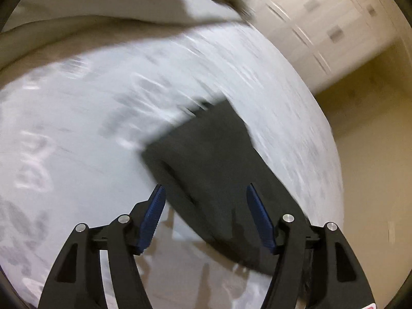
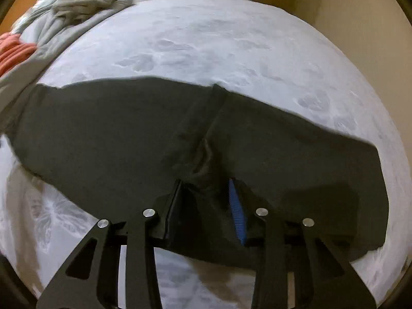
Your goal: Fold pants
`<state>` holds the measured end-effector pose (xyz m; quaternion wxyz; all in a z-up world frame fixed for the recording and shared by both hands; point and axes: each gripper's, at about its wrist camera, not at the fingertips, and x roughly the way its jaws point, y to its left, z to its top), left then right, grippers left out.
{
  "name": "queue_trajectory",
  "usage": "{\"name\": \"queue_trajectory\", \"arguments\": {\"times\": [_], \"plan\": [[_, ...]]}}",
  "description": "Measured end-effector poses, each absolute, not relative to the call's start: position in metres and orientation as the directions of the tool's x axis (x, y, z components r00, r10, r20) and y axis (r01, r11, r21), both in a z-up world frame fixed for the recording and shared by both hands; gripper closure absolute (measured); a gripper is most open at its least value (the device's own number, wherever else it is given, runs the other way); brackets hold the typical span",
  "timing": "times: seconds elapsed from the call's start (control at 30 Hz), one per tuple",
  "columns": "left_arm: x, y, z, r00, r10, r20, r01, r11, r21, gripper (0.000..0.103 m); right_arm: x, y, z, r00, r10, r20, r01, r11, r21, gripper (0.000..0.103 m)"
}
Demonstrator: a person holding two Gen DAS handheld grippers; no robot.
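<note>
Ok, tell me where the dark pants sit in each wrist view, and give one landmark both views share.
Left wrist: dark fabric pants run from centre to lower right, one end between the open jaws.
Right wrist: pants stretch across the middle, bunched between the jaws.
Shared landmark: pale grey patterned bedspread.

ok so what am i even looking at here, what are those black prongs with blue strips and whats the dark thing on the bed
The black prongs are two hand-held grippers; a person carries one in each hand, and each has a fisheye camera looking along its fingers, which bends the picture. One picture is from the left gripper, the other from the right gripper. The blue strips are their grip pads. The dark thing is a pair of black pants spread on a pale patterned bedspread, with other clothes heaped at its far corner. The left gripper is open above a pant leg, holding nothing. The right gripper has bunched fabric between its fingers; I cannot tell if it grips.
</note>
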<state>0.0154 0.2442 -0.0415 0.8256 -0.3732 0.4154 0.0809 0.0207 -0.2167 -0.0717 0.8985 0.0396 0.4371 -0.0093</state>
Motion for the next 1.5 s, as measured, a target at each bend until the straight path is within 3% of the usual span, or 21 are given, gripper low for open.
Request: {"name": "queue_trajectory", "arguments": {"times": [0.03,0.07,0.1,0.23,0.43,0.5,0.67,0.77,0.93,0.97,1.03,1.07,1.13,1.23,1.3,1.4,1.43,1.5], "plan": [[0.014,0.252,-0.042,0.648,-0.16,-0.745,-0.468,0.688,-0.555,0.04,0.018,-0.223,-0.061,0.648,0.014,-0.761,0.065,0.995,0.074,0.057],[0.013,0.259,-0.044,0.65,-0.146,-0.746,-0.493,0.666,-0.56,0.04,0.012,-0.238,-0.045,0.697,-0.027,-0.717,0.114,0.991,0.073,0.04],[0.014,0.264,-0.048,0.64,-0.144,-0.755,-0.515,0.649,-0.561,0.039,0.007,-0.25,-0.037,0.724,-0.069,-0.686,0.162,0.984,0.072,0.036],[0.031,0.256,-0.072,0.554,-0.182,-0.812,-0.547,0.656,-0.52,0.039,-0.007,-0.278,-0.032,0.723,-0.092,-0.685,0.241,0.962,0.126,0.035],[0.063,0.233,-0.087,0.557,-0.19,-0.809,-0.49,0.71,-0.505,0.037,0.007,-0.263,-0.04,0.7,-0.045,-0.713,0.196,0.972,0.131,0.033],[0.067,0.228,-0.086,0.564,-0.254,-0.786,-0.437,0.716,-0.545,0.083,0.004,-0.251,-0.042,0.691,-0.073,-0.719,0.185,0.979,0.079,0.03],[0.063,0.219,-0.053,0.631,-0.315,-0.709,-0.303,0.741,-0.599,0.089,-0.003,-0.303,-0.032,0.644,-0.24,-0.727,0.312,0.949,-0.038,0.016],[0.063,0.213,-0.05,0.631,-0.31,-0.711,-0.286,0.759,-0.585,0.089,-0.019,-0.362,-0.045,0.555,-0.353,-0.753,0.425,0.899,-0.108,0.016],[0.072,0.22,-0.068,0.595,-0.314,-0.74,-0.353,0.724,-0.592,0.089,-0.037,-0.409,-0.095,0.519,-0.127,-0.845,0.415,0.902,0.118,0.016],[0.072,0.223,-0.07,0.595,-0.325,-0.735,-0.358,0.711,-0.605,0.089,-0.035,-0.411,-0.105,0.522,-0.073,-0.85,0.403,0.899,0.171,0.03],[0.07,0.223,-0.069,0.602,-0.327,-0.728,-0.35,0.712,-0.609,0.089,-0.029,-0.413,-0.118,0.564,0.071,-0.823,0.364,0.873,0.325,0.074],[0.066,0.224,-0.067,0.606,-0.329,-0.724,-0.341,0.715,-0.61,0.09,-0.026,-0.412,-0.114,0.569,0.096,-0.816,0.355,0.867,0.35,0.09],[0.063,0.226,-0.056,0.615,-0.342,-0.71,-0.317,0.718,-0.62,0.091,-0.025,-0.404,-0.089,0.603,0.062,-0.795,0.343,0.88,0.329,0.091],[0.051,0.238,-0.025,0.636,-0.383,-0.67,-0.26,0.712,-0.653,0.091,-0.034,-0.372,-0.012,0.719,0.121,-0.684,0.188,0.914,0.36,0.092],[0.039,0.246,-0.001,0.652,-0.357,-0.669,-0.236,0.742,-0.627,0.091,-0.039,-0.351,0.015,0.736,0.126,-0.666,0.121,0.942,0.312,0.091],[0.021,0.259,0.027,0.68,-0.214,-0.701,-0.254,0.829,-0.499,0.091,-0.04,-0.328,0.004,0.676,0.129,-0.726,0.083,0.965,0.249,0.088],[0.017,0.263,0.026,0.667,-0.179,-0.723,-0.273,0.844,-0.461,0.091,-0.039,-0.325,-0.012,0.636,0.123,-0.762,0.086,0.97,0.228,0.081],[0.016,0.273,0.001,0.599,-0.193,-0.777,-0.316,0.835,-0.451,0.091,-0.033,-0.322,-0.066,0.499,0.033,-0.866,0.133,0.984,0.114,0.075]]}}
